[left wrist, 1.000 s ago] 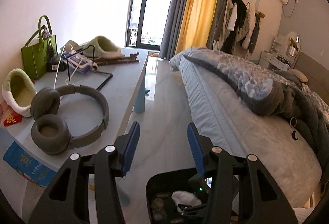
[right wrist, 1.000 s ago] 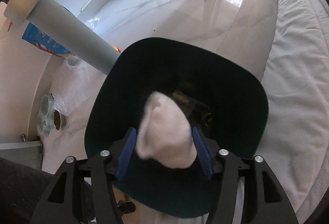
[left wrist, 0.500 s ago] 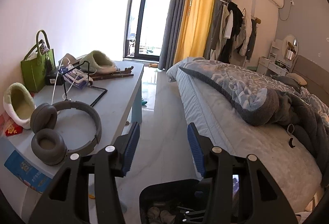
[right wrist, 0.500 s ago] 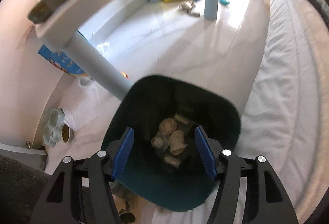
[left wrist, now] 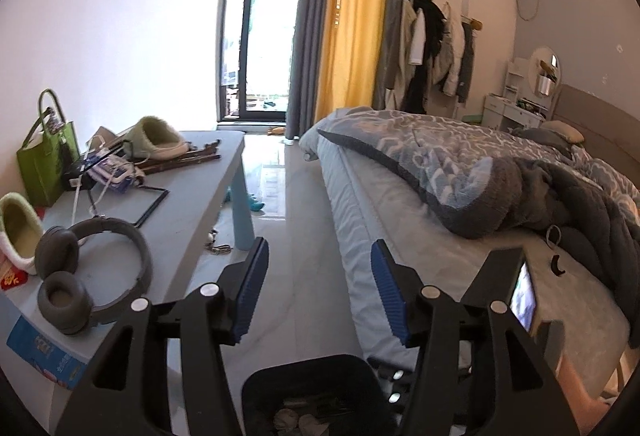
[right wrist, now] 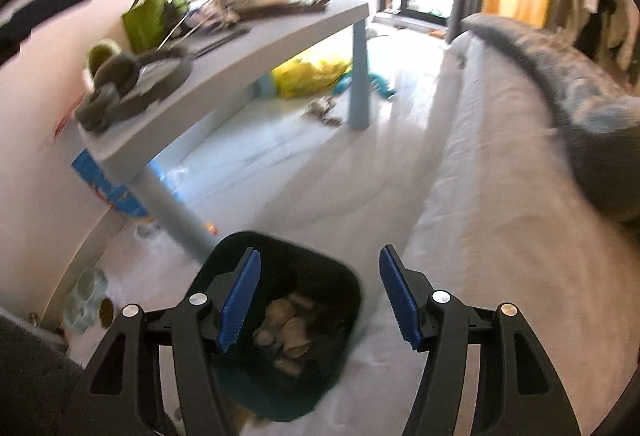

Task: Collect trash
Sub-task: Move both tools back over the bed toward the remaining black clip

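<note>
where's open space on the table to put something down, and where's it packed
Bare tabletop runs along the bed-side edge, between the headphones and the far corner past the black wire stand. The wall side is crowded: green bag, two fuzzy slippers, cables and wooden sticks.

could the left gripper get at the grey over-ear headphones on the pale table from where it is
Probably yes. The left gripper is open and holds nothing, and the grey over-ear headphones lie flat near the edge of the pale grey table, just to the gripper's left, with nothing on top of them or between.
</note>
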`<state>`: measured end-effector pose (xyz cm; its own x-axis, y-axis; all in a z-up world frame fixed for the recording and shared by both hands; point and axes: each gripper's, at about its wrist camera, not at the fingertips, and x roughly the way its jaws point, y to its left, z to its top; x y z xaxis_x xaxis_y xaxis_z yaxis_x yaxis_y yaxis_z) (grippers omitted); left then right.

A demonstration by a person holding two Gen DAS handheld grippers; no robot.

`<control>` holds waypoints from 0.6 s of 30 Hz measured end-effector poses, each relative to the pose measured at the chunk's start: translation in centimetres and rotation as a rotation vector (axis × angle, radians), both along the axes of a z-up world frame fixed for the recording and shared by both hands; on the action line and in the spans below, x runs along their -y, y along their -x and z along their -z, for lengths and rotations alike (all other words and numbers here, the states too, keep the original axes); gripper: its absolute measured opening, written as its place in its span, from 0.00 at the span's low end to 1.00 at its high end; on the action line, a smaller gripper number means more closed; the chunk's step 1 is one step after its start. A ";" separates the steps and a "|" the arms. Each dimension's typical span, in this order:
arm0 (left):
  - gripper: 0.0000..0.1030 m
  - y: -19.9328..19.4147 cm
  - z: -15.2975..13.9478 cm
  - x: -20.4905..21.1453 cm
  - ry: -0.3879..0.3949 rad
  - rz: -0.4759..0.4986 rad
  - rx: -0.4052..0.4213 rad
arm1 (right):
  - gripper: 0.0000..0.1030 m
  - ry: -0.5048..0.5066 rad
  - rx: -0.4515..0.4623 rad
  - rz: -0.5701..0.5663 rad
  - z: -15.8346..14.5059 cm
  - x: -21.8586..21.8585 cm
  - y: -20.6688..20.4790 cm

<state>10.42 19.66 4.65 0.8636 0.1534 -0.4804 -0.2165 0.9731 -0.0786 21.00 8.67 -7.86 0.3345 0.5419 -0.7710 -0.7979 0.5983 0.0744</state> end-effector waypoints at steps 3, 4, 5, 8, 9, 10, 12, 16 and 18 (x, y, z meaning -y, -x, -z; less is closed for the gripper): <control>0.58 -0.7 0.2 1.3 -0.004 0.020 -0.006 | 0.61 -0.019 0.023 0.053 -0.8 2.1 -1.1; 0.59 -0.9 0.2 1.6 -0.005 0.024 -0.008 | 0.61 -0.024 0.028 0.069 -1.0 2.7 -1.4; 0.59 -1.1 0.3 2.1 -0.004 0.031 -0.009 | 0.61 -0.028 0.034 0.091 -1.2 3.5 -1.9; 0.61 -1.7 0.4 3.4 0.002 0.048 -0.013 | 0.61 -0.043 0.044 0.140 -1.7 5.6 -2.7; 0.62 -1.9 0.5 3.8 0.002 0.054 -0.014 | 0.61 -0.046 0.048 0.150 -1.8 6.2 -2.8; 0.63 -2.2 0.5 4.3 0.001 0.060 -0.017 | 0.61 -0.049 0.055 0.162 -2.0 6.9 -3.0; 0.65 -2.6 0.6 4.9 0.005 0.070 -0.019 | 0.61 -0.045 0.070 0.181 -2.2 8.2 -3.2; 0.66 -3.4 0.9 6.5 0.008 0.092 -0.027 | 0.61 -0.031 0.102 0.213 -2.6 10.5 -3.8; 0.67 -3.9 1.0 7.1 0.013 0.101 -0.029 | 0.61 -0.027 0.112 0.230 -2.7 11.5 -3.9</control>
<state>14.27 12.54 3.66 0.8599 0.0596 -0.5069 -0.1194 0.9891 -0.0862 24.95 -2.80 -5.17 0.5333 0.4621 -0.7086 -0.6455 0.7637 0.0122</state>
